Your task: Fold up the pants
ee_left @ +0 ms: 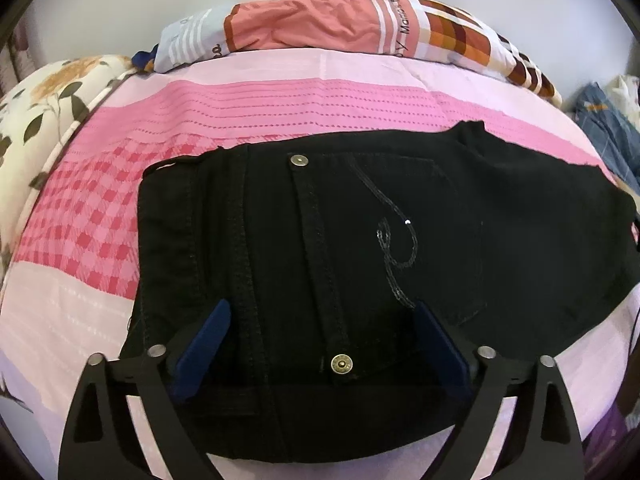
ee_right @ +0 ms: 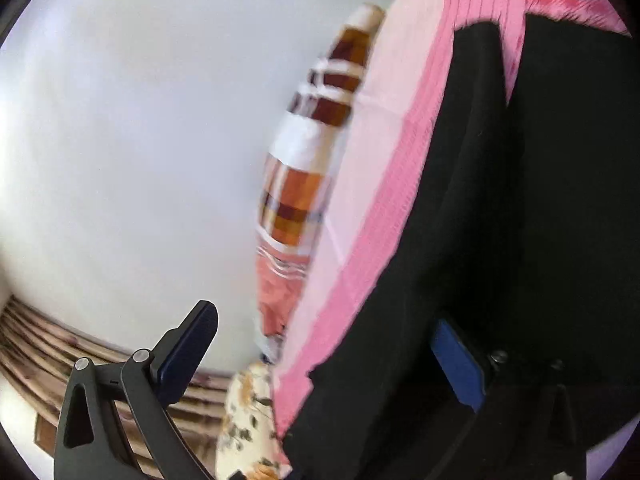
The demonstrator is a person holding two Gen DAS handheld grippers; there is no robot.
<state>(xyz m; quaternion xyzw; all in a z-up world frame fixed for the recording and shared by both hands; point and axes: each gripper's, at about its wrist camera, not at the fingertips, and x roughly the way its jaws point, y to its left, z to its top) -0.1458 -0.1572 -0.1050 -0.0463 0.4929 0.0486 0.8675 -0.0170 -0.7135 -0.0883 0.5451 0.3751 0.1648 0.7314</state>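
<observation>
Black pants [ee_left: 360, 240] lie folded on the pink bed [ee_left: 240, 100]. Left of the pants, a floral quilt [ee_left: 44, 120]; beyond them, a patterned pillow [ee_left: 340, 24]. Left gripper [ee_left: 320, 336] hangs over the pants' near edge, jaws wide, pinching nothing. Right gripper [ee_right: 320, 364], rolled sideways, stands open beside the pants.

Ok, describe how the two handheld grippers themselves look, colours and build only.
Both are alike. The left gripper has two matte black fingers with triangular cut-outs, silver round pins at the pivots, and dark blue flat pads on the inner faces. The right gripper shows the same black frame, silver pins and blue pads. No cables, markings, hands or sleeves are visible.
</observation>
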